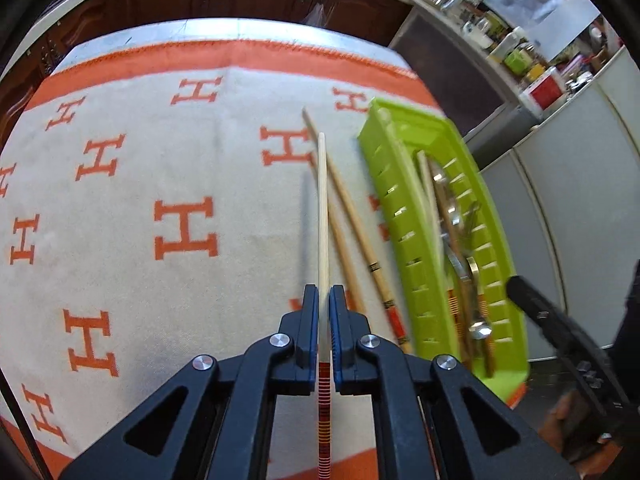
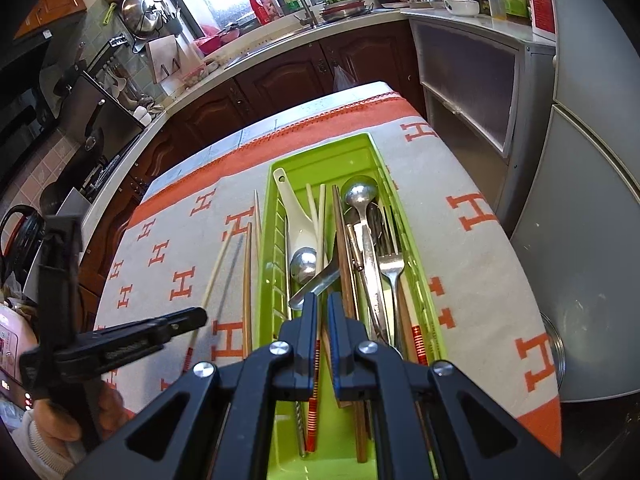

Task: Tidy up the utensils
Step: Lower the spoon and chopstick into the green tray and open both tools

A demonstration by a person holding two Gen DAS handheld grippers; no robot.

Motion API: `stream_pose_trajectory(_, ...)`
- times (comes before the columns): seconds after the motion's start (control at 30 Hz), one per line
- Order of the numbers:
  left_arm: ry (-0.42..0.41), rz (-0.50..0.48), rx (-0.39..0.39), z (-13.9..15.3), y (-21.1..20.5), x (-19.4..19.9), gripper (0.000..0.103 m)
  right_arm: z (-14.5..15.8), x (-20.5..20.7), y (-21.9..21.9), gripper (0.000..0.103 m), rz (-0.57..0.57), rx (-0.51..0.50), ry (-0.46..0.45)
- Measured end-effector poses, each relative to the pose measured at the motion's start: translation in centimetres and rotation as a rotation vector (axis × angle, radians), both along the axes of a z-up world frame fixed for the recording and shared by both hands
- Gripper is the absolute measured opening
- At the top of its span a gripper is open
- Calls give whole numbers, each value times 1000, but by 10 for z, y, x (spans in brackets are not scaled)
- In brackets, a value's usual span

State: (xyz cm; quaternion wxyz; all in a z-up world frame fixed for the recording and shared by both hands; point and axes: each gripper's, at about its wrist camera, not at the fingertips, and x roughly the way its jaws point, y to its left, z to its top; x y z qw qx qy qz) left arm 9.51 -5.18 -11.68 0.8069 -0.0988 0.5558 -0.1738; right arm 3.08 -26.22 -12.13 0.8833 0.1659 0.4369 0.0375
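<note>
Left gripper: jaws closed on one pale chopstick, clamped near its red-and-yellow banded end, the long plain tip reaching forward and clear of the cloth; its shadow falls on the fabric just beside it. Two further chopsticks, tan, lie crossed on the tablecloth just right of the held one, between it and the green tray. Right gripper: jaws drawn together over the near end of the tray; a banded chopstick shows in the gap between the pads, but whether they press on it cannot be told. Tray contents, seen from the right wrist: white ladle-spoon, metal spoon, fork, several chopsticks and wooden handles, loosely heaped rather than sorted. Tablecloth: cream with orange H motifs and orange border, covering a table before dark kitchen cabinets. Risks, as judged: the stick is held near one end, so it may pivot or slip in the pads when carried; its long tip could catch the tray wall or strike the heaped cutlery on entry; the two grippers work close together at the tray and may collide; the crossed pair could be knocked off the table.
</note>
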Motion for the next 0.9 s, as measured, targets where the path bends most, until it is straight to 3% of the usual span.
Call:
stream_pose_trajectory(0.17, -58, -27, -90, 42, -10, -2, 3, 1, 0, -1, 5, -4, 9, 1)
stream_pose_trajectory(0.33, -67, -87, -110, 61, -42, 4, 3, 5, -3, -7, 5, -20, 13, -11)
stream_pose_trajectory(0.7, -13, -103, -37, 31, -99, 29, 4, 8, -4, -23, 5, -55, 20, -13)
stream_pose_trajectory(0.77, 8, -112, -15, 22, -103, 31, 10, 6, -3, -25, 5, -57, 27, -8)
stream_pose_trajectory(0.83, 29, -101, -11, 15, -99, 32, 23, 4, -2, -26, 5, -58, 32, -2)
stream_pose_trajectory(0.9, 35, -90, -12, 11, -94, 32, 26, 3, 0, -26, 5, -56, 36, -1)
